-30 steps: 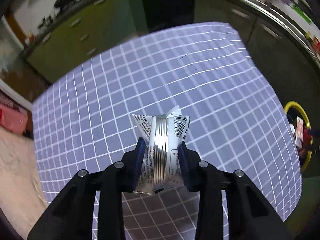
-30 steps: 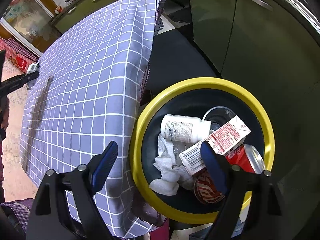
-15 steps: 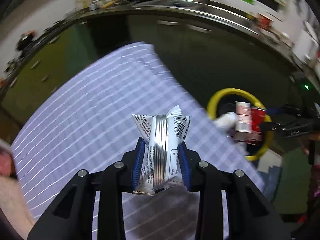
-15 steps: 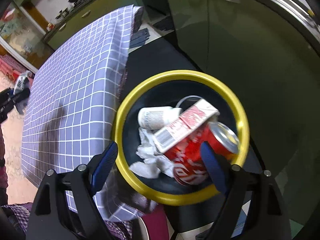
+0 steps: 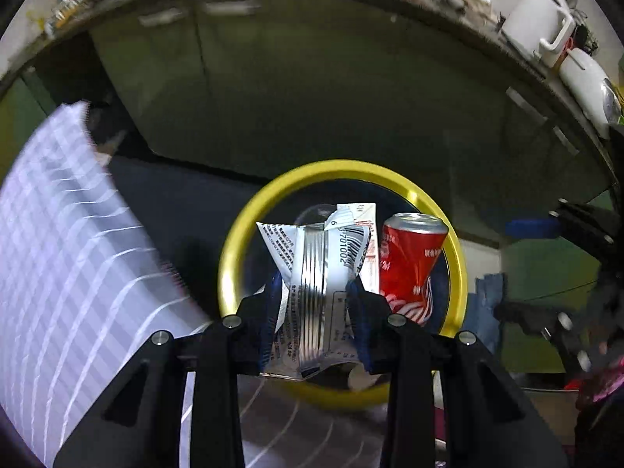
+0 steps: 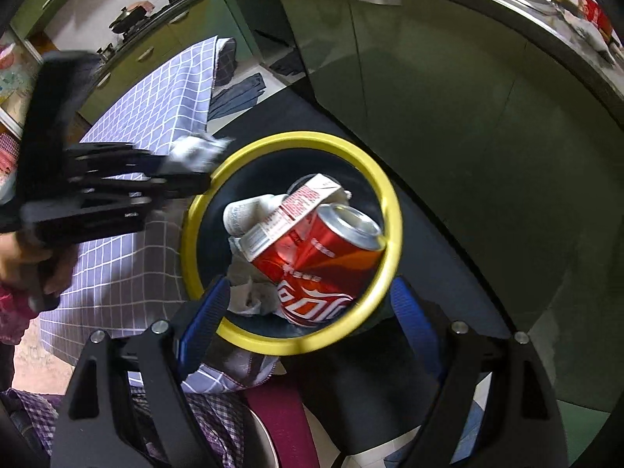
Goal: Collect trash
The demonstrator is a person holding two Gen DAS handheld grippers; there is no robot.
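My left gripper (image 5: 318,312) is shut on a crumpled silver-and-white wrapper (image 5: 318,292), held above the near side of a yellow-rimmed black bin (image 5: 234,241). In the bin lie a red soda can (image 5: 409,265) and a red-and-white carton (image 5: 368,241). In the right wrist view the left gripper (image 6: 195,167) and its wrapper (image 6: 197,148) hover by the bin's left rim (image 6: 390,195). My right gripper (image 6: 310,292) stands open above the bin's near rim, holding nothing. Below it are the can (image 6: 323,265), the carton (image 6: 288,214), a white bottle (image 6: 245,214) and tissue (image 6: 249,292).
A table under a purple checked cloth (image 6: 156,117) stands left of the bin, its edge close to the rim. Green cabinet doors (image 6: 429,97) rise behind the bin. A person's hand (image 6: 23,257) grips the left tool. Checked fabric (image 6: 218,390) hangs below the bin's near side.
My left gripper has swung from over the table to above the bin, still holding the wrapper. The right gripper has shifted so the bin sits more centred and closer between its fingers.
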